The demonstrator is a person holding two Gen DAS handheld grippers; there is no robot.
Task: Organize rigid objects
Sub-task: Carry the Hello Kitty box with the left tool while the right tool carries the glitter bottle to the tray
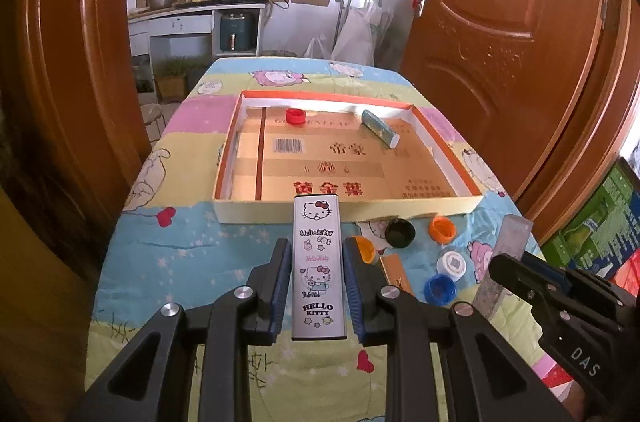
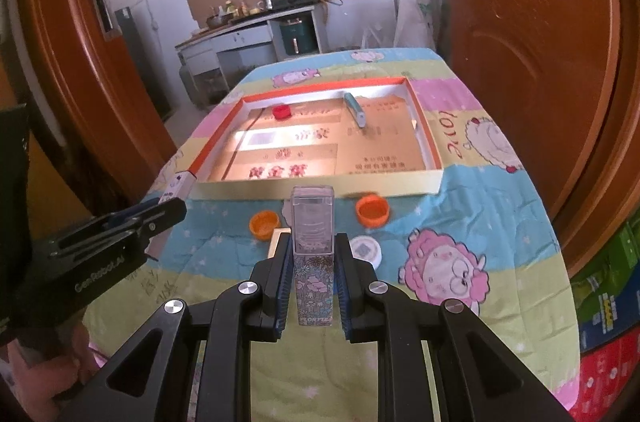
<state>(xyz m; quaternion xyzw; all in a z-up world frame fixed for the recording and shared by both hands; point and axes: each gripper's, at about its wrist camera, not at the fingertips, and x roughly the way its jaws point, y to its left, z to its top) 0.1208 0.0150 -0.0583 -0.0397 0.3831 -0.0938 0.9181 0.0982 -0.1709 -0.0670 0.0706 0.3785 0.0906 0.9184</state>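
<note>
My left gripper (image 1: pixel 317 254) is shut on a white Hello Kitty box (image 1: pixel 317 262), held above the table in front of the shallow cardboard tray (image 1: pixel 344 212). My right gripper (image 2: pixel 312 250) is shut on a floral box with a clear cap (image 2: pixel 313 246), also above the table before the tray (image 2: pixel 320 189). The tray holds a red cap (image 1: pixel 295 116) and a teal tube (image 1: pixel 380 127). Loose on the cloth lie orange caps (image 2: pixel 373 209), a black cap (image 1: pixel 400 232), a blue cap (image 1: pixel 440 288), a white cap (image 1: pixel 452 264) and a gold box (image 1: pixel 396 272).
The table has a cartoon-print cloth (image 2: pixel 472 222). Wooden doors (image 1: pixel 500 22) stand on both sides. A kitchen counter (image 1: pixel 192 10) is behind. Coloured cartons (image 2: pixel 608 322) sit at the right of the table.
</note>
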